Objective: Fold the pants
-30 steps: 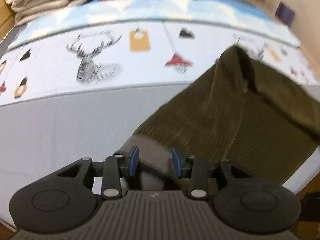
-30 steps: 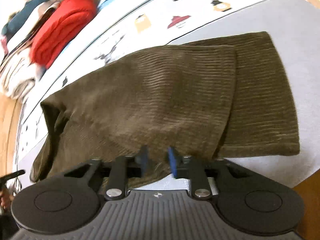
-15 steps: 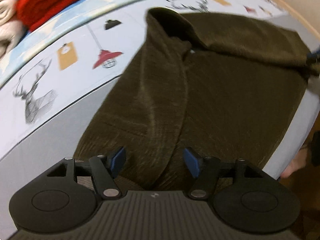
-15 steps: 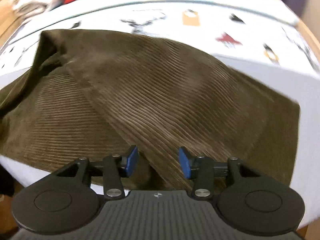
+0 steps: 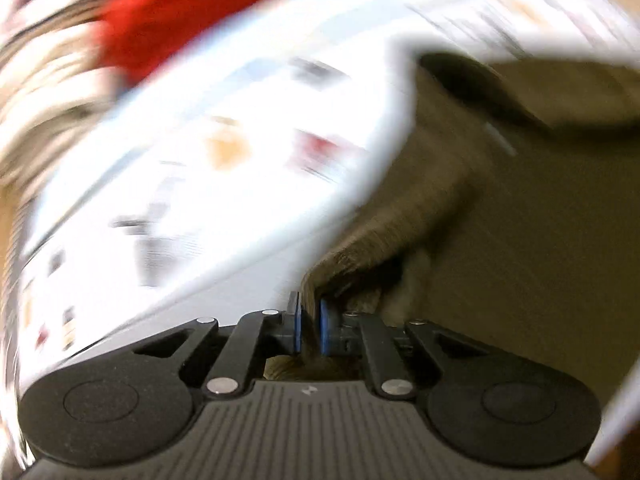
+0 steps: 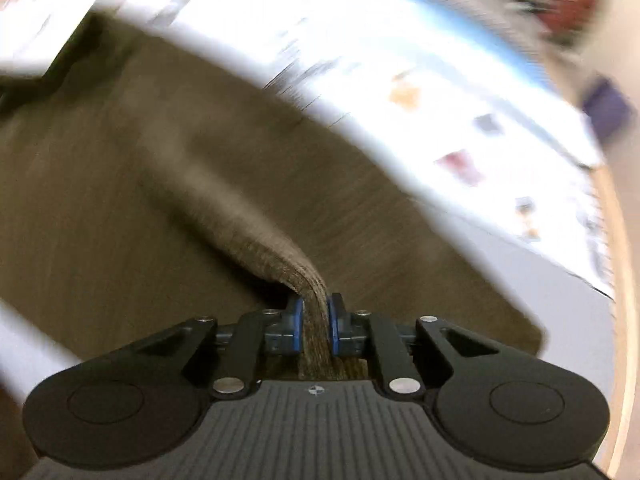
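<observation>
The brown corduroy pants (image 5: 520, 208) lie folded on the bed, filling the right of the left wrist view and the left and middle of the right wrist view (image 6: 120, 184). My left gripper (image 5: 309, 322) is shut on an edge of the pants that rises as a pinched fold. My right gripper (image 6: 316, 324) is shut on another ridge of the same fabric, which runs up between its blue pads. Both views are heavily motion-blurred.
The bed has a white printed sheet (image 5: 200, 168) over a grey cover (image 6: 560, 304). A red folded garment (image 5: 192, 12) and a pale folded blanket (image 5: 44, 92) lie at the far side. A wooden bed edge (image 6: 628, 320) runs along the right.
Both grippers stood open over the pants half a second ago. Now both have closed on folds of the fabric, and both views are swinging fast.
</observation>
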Demonstrator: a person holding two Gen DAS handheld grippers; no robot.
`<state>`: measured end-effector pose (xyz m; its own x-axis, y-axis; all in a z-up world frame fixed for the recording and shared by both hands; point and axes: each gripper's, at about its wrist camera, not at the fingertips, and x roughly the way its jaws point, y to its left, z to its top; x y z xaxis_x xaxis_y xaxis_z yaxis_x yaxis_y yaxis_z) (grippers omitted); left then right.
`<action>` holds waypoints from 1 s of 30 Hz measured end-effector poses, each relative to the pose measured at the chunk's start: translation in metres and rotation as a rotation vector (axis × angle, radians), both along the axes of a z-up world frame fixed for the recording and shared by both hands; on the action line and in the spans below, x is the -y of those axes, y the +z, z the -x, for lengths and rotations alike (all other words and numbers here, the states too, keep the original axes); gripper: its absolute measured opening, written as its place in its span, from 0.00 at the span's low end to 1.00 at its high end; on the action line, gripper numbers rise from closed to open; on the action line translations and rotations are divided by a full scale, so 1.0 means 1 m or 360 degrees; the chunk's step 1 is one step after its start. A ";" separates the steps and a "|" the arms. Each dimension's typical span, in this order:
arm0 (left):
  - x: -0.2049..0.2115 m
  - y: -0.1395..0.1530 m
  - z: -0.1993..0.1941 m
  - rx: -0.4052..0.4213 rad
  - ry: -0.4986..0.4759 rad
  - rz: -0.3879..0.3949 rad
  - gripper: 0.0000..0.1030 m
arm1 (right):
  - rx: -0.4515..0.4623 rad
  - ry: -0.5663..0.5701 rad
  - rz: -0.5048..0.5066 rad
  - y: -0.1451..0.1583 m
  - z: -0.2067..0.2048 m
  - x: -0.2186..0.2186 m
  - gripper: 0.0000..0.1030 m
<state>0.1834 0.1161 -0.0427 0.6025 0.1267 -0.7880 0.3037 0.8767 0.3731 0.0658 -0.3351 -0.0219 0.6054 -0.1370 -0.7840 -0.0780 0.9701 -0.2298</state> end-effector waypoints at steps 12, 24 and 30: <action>-0.095 0.018 -0.085 0.0220 0.0843 0.0257 0.05 | 0.0751 -0.0788 -0.0028 0.077 -0.055 0.036 0.12; -0.146 -0.008 -0.118 0.0188 0.1295 0.0257 0.01 | 0.0887 -0.0828 -0.0235 0.066 -0.186 0.030 0.24; -0.117 0.013 -0.121 0.0215 0.0927 0.0464 0.06 | 0.0760 -0.0822 -0.0259 0.044 -0.193 0.044 0.31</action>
